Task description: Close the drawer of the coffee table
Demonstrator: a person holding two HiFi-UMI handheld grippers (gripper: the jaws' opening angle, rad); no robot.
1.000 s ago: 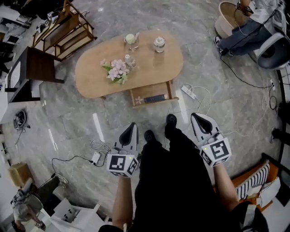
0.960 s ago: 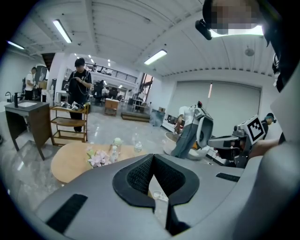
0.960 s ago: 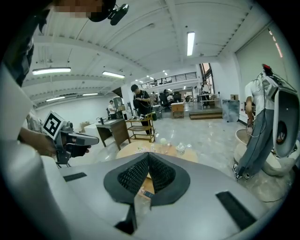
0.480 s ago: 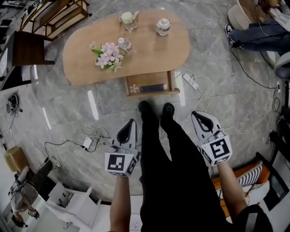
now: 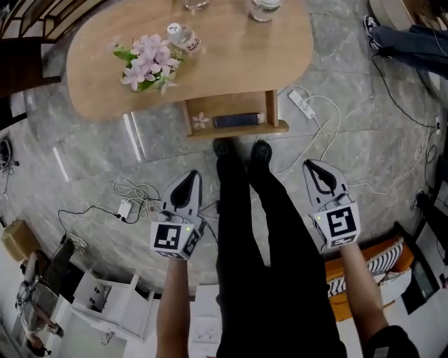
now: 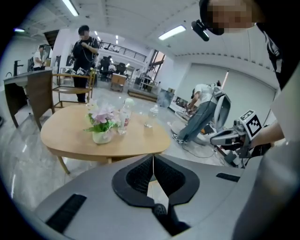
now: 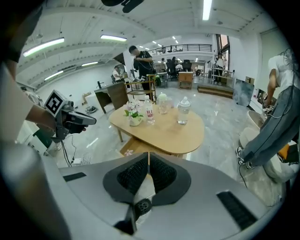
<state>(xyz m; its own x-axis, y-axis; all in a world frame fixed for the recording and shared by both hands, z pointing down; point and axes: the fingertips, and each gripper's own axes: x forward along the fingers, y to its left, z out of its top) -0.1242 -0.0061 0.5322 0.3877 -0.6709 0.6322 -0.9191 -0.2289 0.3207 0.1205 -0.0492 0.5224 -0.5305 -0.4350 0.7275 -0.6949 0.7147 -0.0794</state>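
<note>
1. Both the left gripper (image 5: pixel 190 176) and the right gripper (image 5: pixel 313 166) hung empty, jaws pressed together.
2. Ahead, between them, the drawer (image 5: pixel 234 122) stood pulled out of the coffee table (image 5: pixel 238 63).
3. Approach stage, seemingly; the next move called for a tip against the drawer front, then a push.

An oval wooden coffee table (image 5: pixel 238 56) fills the upper middle of the head view. On it stand a pot of pink flowers (image 5: pixel 145 61) at the left, a small bottle (image 5: pixel 179 35) beside it, and a glass (image 5: pixel 197 4) and a jar (image 5: pixel 265 8) at the top edge. Below, the grey marble floor (image 5: pixel 84 154) bears a white power strip (image 5: pixel 302 103) at the right and a cabled adapter (image 5: pixel 125 208) at the lower left.
</note>
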